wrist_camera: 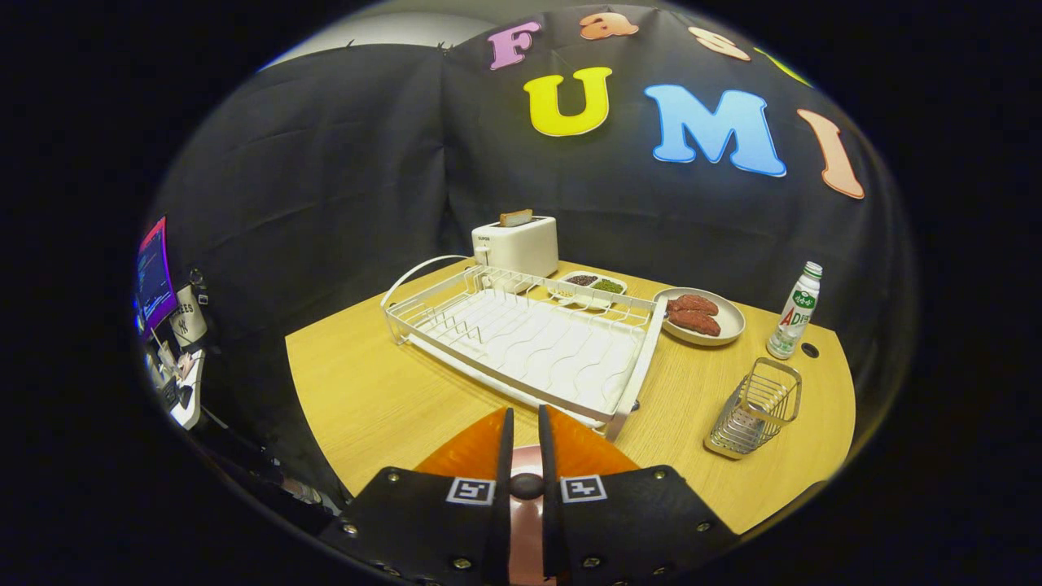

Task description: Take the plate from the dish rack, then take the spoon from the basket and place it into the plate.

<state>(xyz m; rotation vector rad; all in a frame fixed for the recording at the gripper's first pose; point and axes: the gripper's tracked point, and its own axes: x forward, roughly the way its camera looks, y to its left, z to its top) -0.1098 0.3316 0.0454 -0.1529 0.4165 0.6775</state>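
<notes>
Plate: the round orange plate [480, 450] stands on edge between the black fingers, its rim running straight ahead toward the rack.
Claw: the claw [522, 423] pinches the plate.
Rack: white wire dish rack [521, 342], just ahead on the wooden bench [366, 399].
Basket: small wire basket [755, 407], right of the rack; contents unclear.

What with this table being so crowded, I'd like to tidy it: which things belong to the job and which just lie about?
Job: plate, with the gripper shut on its rim; rack, now bare; basket, its spoon too unclear to make out.

Lying about: toaster, spice tray, meat dish, bottle.
</notes>
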